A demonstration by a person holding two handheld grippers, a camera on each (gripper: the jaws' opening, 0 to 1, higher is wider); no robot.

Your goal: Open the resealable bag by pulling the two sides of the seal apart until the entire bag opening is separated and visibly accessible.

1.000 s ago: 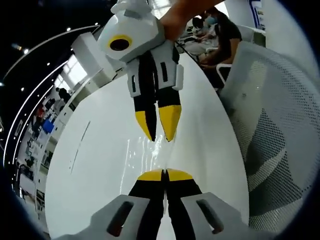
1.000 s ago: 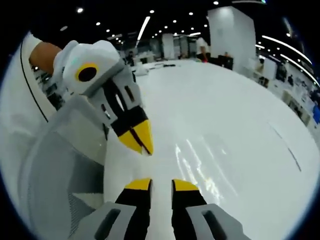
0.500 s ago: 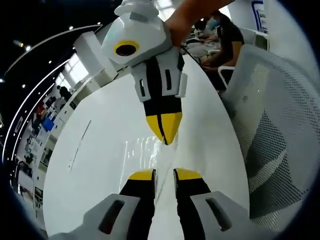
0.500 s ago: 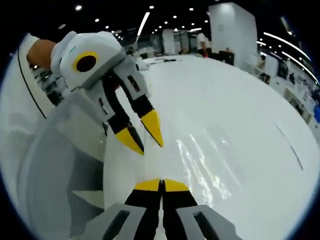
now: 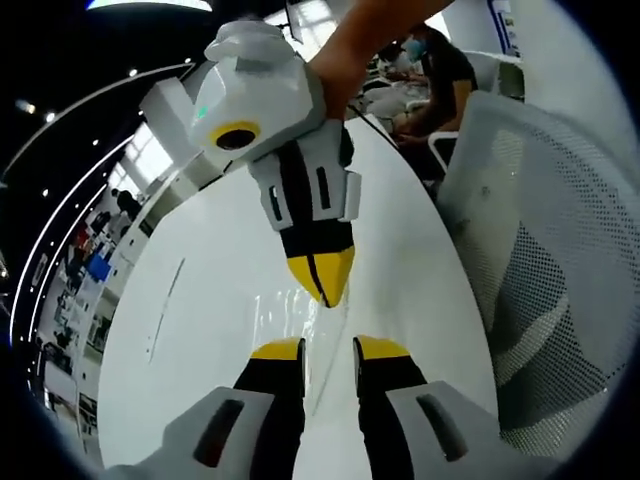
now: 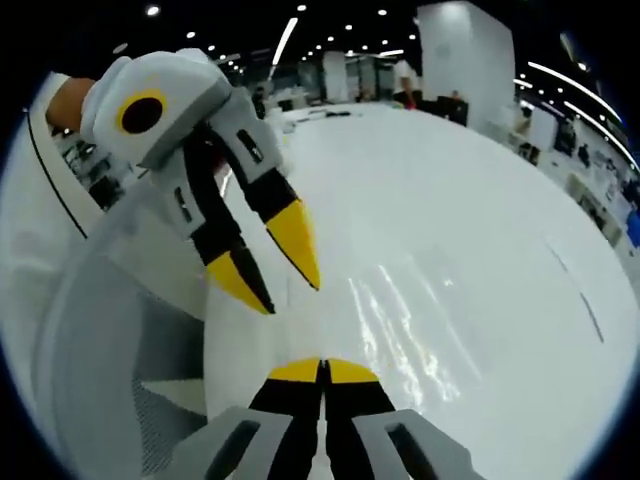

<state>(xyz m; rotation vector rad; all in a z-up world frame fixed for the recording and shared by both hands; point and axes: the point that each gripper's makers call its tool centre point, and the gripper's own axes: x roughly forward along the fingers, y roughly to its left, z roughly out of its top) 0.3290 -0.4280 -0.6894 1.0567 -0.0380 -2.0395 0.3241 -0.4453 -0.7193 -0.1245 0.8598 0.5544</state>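
clear glossy bag (image 5: 285, 315) flat on white table (image 5: 200, 300); left tongs (image 5: 327, 350) apart, right tongs (image 6: 322, 372) together.

Left tool (image 6: 278, 271) now spread open; right tool (image 5: 322, 279) clamped together.

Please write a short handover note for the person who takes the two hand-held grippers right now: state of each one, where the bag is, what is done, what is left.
Left hand-held gripper: jaws open, empty, hanging above the bag.
Right hand-held gripper: jaws shut; whether they pinch the film cannot be told.
Resealable bag: clear, lying flat on the white table, between the two sets of jaws; its seal is hard to make out.
White mesh chair: at the table edge.
Done: nothing visible; the bag looks flat and unopened.
Left: probably grip each side of the seal and pull the sides apart along the whole opening.
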